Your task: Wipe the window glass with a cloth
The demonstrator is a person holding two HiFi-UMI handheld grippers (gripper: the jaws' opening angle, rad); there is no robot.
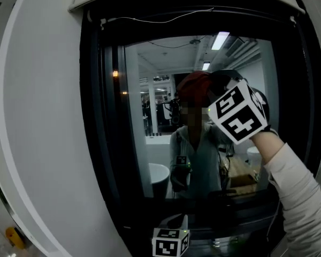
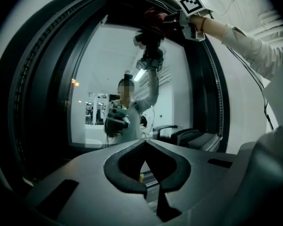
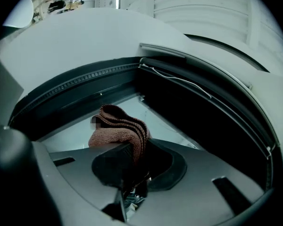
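Rust-brown terry cloth [image 3: 120,128] sits bunched in the right gripper [image 3: 132,154]; its jaws are clamped tight on the lower folds, and the rest of the fabric spills up and over the tips. From the head view I see that gripper raised to the upper middle of the window glass [image 1: 136,116], marker cube [image 1: 238,114] facing me, w/ a pale sleeve [image 1: 294,197] running down to the bottom right corner. In the left gripper view the cloth meets its own mirror image on the pane, so it looks to be touching the glass, high up near the top edge. Left gripper [image 2: 145,141] hangs low in front of the sill; jaw tips are together and nothing is between them. The pane is dark and acts like a mirror: I can make out a person reflected at centre, ceiling strip lights [image 1: 220,39] above, a couple of small amber dots [image 1: 115,74] on the left, and white shapes lower down, too vague to ID. A wide black frame [image 1: 96,116] w/ a ribbed seal surrounds the glass. A thin wire [image 1: 150,19] droops along the frame's top edge. Outside the frame, a plain white wall [image 1: 37,116] fills the left side.
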